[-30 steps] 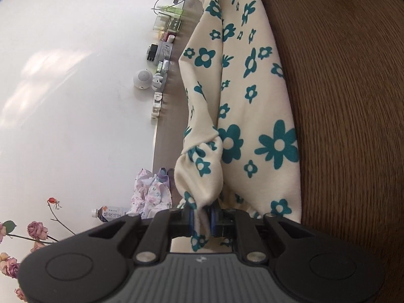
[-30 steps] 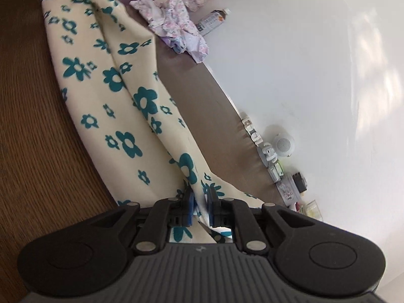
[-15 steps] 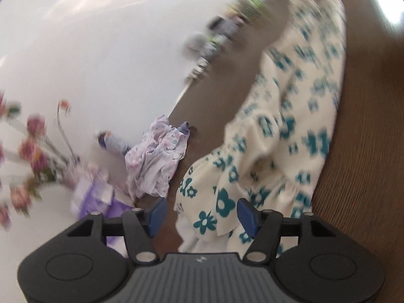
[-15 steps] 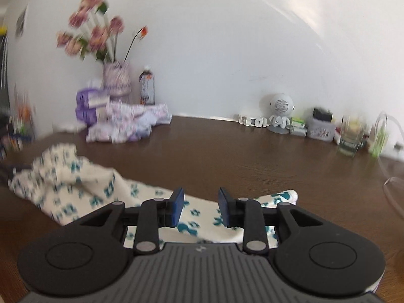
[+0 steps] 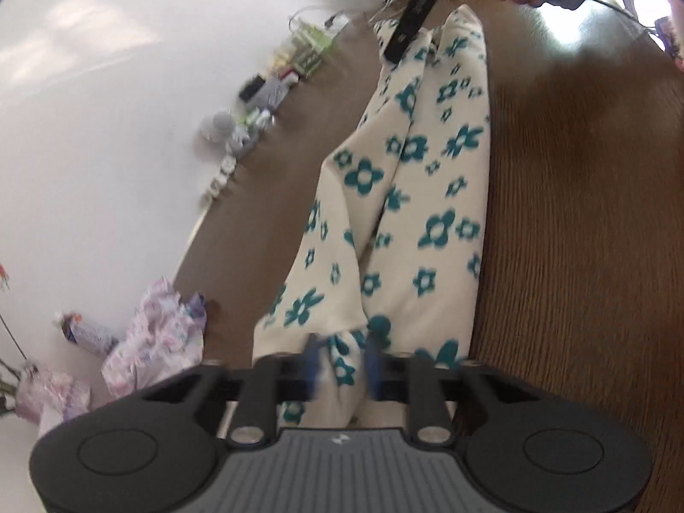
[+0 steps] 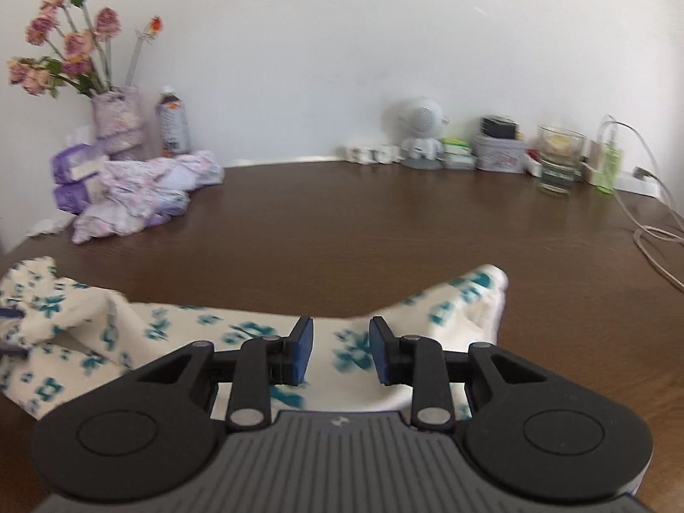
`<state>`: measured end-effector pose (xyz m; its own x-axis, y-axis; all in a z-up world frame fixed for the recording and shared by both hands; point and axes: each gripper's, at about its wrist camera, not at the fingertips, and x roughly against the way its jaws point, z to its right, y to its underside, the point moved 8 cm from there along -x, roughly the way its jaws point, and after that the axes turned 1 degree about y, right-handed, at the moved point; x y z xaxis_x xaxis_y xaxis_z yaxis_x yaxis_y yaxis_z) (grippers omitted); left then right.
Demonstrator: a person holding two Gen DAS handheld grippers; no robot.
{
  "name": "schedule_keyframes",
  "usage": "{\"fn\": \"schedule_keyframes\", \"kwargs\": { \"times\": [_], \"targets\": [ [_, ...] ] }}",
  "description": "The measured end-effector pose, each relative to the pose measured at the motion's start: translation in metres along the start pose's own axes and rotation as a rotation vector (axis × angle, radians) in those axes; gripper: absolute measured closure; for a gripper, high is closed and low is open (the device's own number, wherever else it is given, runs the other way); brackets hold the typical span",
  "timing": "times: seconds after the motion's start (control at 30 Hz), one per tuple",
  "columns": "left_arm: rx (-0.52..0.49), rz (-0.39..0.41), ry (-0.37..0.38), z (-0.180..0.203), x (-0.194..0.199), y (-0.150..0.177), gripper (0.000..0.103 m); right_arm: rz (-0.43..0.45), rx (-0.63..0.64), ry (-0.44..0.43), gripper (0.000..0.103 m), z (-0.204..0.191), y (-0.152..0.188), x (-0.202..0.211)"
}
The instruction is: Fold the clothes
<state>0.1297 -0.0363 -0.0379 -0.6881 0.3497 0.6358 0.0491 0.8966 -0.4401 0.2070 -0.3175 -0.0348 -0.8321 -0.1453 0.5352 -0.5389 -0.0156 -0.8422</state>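
Observation:
A cream garment with teal flowers lies stretched out on the brown table. My left gripper is at its near end, and its blurred blue pads pinch a bunched fold of the cloth. At the garment's far end a hand holds the other gripper, one of whose fingers touches the cloth there. In the right wrist view the garment runs left to right under my right gripper. That gripper is open just above the cloth, with nothing pinched.
A crumpled lilac clothes pile sits at the back left by a vase of roses and a bottle. Along the wall stand a white speaker figure, small boxes and a glass. A cable trails at the right.
A second ago both grippers held the garment by its ends. Both then opened and it dropped flat. Now the left has closed on the near end; the right stays open.

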Motion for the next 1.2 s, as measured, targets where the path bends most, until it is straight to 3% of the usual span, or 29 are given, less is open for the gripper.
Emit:
{"fn": "schedule_keyframes", "kwargs": {
  "times": [0.2, 0.37, 0.43, 0.53, 0.6, 0.7, 0.77, 0.8, 0.87, 0.9, 1.03, 1.2],
  "targets": [
    [0.096, -0.004, 0.015, -0.005, -0.004, 0.023, 0.092, -0.044, -0.097, 0.040, 0.079, 0.023, 0.022, -0.006],
    [0.155, 0.000, 0.022, -0.011, -0.001, 0.025, 0.087, 0.017, -0.157, 0.002, 0.073, 0.025, 0.015, 0.011],
    [0.185, 0.012, 0.032, -0.015, 0.008, 0.023, 0.076, 0.062, -0.181, -0.004, 0.068, 0.027, 0.008, 0.024],
    [0.310, 0.102, 0.058, -0.031, 0.024, 0.014, 0.056, 0.120, -0.208, 0.050, 0.055, 0.040, -0.007, 0.041],
    [0.349, 0.143, 0.059, -0.039, 0.027, 0.006, 0.054, 0.098, -0.249, 0.086, 0.055, 0.055, -0.010, 0.033],
    [0.297, 0.137, 0.037, -0.037, 0.018, -0.003, 0.054, 0.022, -0.365, 0.069, 0.058, 0.074, -0.008, 0.006],
    [0.249, 0.114, 0.054, -0.028, 0.008, -0.005, 0.054, -0.032, -0.454, 0.022, 0.076, 0.082, -0.004, -0.013],
    [0.225, 0.101, 0.065, -0.022, 0.002, -0.004, 0.056, -0.043, -0.491, 0.003, 0.087, 0.084, -0.003, -0.019],
    [0.183, 0.080, 0.050, -0.017, -0.007, -0.003, 0.085, -0.025, -0.555, -0.022, 0.096, 0.089, -0.003, -0.025],
    [0.162, 0.069, 0.042, -0.014, -0.011, -0.003, 0.093, -0.010, -0.593, -0.041, 0.096, 0.093, -0.003, -0.026],
    [0.099, 0.069, -0.064, -0.016, -0.017, -0.002, 0.094, 0.032, -0.719, -0.091, 0.098, 0.108, -0.001, -0.035],
    [-0.007, 0.039, -0.130, -0.001, -0.024, 0.005, 0.094, 0.053, -0.801, -0.126, 0.098, 0.116, 0.013, -0.047]
  ]
}}
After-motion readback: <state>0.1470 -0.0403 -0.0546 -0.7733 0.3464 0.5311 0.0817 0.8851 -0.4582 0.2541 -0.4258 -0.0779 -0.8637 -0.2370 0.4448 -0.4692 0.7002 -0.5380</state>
